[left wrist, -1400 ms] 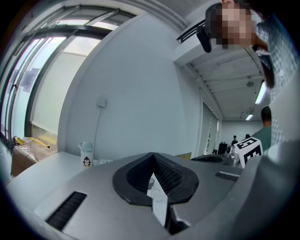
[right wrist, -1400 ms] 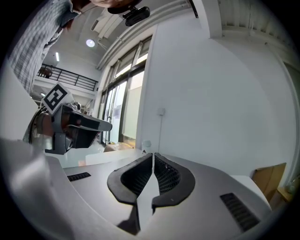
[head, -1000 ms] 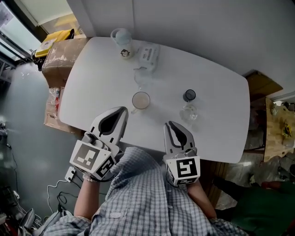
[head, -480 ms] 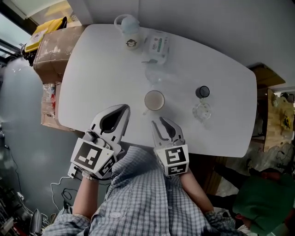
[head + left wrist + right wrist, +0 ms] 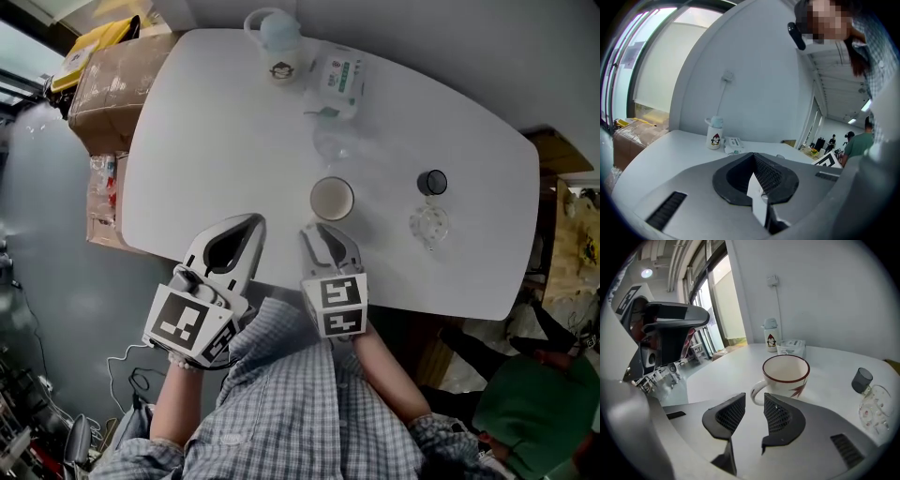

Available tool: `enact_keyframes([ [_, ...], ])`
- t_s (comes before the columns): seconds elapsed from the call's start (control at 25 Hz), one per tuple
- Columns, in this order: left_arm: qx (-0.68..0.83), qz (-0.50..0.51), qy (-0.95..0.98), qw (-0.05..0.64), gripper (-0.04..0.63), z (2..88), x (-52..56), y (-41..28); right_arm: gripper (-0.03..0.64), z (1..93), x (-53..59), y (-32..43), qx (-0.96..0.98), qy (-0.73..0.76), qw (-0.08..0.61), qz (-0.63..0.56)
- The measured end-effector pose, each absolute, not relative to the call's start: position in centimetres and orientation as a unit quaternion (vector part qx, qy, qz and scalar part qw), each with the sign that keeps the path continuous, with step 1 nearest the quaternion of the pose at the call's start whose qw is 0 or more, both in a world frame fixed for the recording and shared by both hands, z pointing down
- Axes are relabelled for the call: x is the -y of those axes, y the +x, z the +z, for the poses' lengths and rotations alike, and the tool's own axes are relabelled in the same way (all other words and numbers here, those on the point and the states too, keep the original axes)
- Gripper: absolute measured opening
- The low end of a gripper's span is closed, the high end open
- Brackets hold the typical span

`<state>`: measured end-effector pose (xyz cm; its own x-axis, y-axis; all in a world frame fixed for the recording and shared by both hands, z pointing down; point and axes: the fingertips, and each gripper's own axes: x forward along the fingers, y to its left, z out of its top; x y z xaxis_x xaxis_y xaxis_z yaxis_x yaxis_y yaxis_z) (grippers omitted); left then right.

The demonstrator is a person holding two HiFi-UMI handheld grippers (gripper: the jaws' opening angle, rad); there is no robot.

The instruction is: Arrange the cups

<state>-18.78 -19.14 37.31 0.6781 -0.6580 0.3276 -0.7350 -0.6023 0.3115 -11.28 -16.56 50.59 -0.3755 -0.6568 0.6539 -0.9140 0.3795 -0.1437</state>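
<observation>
White table (image 5: 206, 122), mug (image 5: 786, 376) handle seen only past right gripper (image 5: 753, 405)

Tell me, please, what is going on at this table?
A person holds a claw in each hand at a white table. The right claw, jaws slightly apart, points at the handle of a white mug without touching it. The left claw is shut and empty near the table's front edge. A penguin bottle stands at the far edge.

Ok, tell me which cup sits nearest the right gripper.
The white mug with the red rim, right in front of the right gripper, handle toward its jaws. The small black cup and the clear glass beside it stand farther right.
</observation>
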Motion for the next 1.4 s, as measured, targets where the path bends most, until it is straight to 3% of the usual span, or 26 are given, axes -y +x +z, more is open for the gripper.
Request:
enact_keyframes([
  [0.28, 0.400, 0.087, 0.885, 0.221, 0.011, 37.9, 18.8, -19.3, 0.106, 51.2, 17.6, -11.2, 0.782, 0.513, 0.250, 0.250],
  [0.52, 0.407, 0.092, 0.880, 0.229, 0.011, 38.2, 18.7, -19.9, 0.071, 51.0, 17.5, -11.2, 0.774, 0.521, 0.204, 0.296],
  [1.4, 0.384, 0.113, 0.886, 0.234, 0.011, 40.1, 19.8, -15.8, 0.064, 50.6, 16.6, -5.8, 0.737, 0.585, 0.234, 0.245],
])
